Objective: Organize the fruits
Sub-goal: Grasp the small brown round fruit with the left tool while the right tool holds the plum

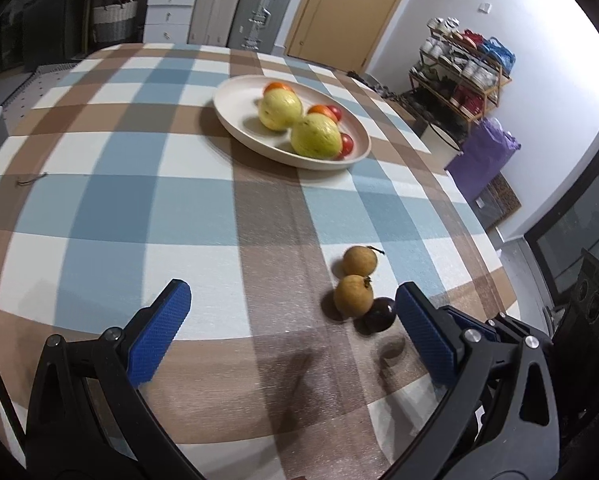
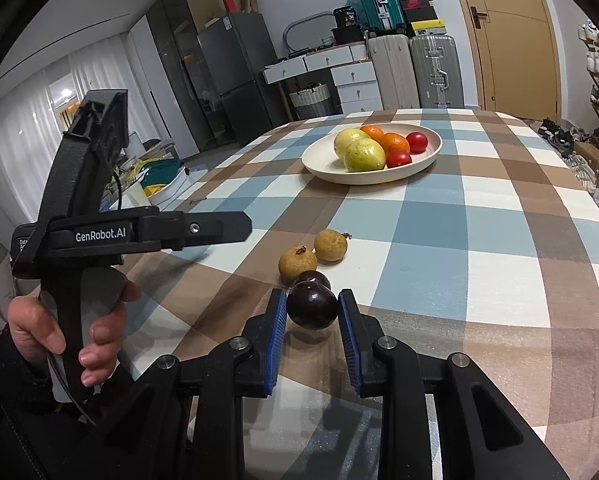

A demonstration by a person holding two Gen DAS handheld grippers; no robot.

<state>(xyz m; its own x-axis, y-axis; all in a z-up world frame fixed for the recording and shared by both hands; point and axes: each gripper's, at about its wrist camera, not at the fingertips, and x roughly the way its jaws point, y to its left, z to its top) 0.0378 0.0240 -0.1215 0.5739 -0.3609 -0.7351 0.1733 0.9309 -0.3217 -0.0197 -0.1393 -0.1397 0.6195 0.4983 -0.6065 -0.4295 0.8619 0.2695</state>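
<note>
My right gripper (image 2: 311, 299) is shut on a dark purple fruit (image 2: 312, 307), held just above the checked tablecloth. A second dark purple fruit (image 2: 312, 277) (image 1: 380, 314) lies right behind it, touching two brown round fruits (image 2: 297, 266) (image 2: 330, 245) (image 1: 353, 295) (image 1: 359, 261). My left gripper (image 1: 293, 294) is open over bare cloth, its right finger (image 1: 423, 332) close beside the dark fruit. In the right wrist view a hand holds the left gripper (image 2: 241, 226) at the left. Farther back, a cream plate (image 1: 227, 116) (image 2: 319, 168) holds two yellow-green fruits, oranges and red fruits.
The table's right edge (image 1: 495, 256) curves close to the loose fruits. Beyond it stand a shoe rack (image 1: 459, 76) and a purple bag (image 1: 483, 152). Suitcases (image 2: 431, 72), white drawers (image 2: 355, 80) and a door (image 2: 507, 40) are behind the table.
</note>
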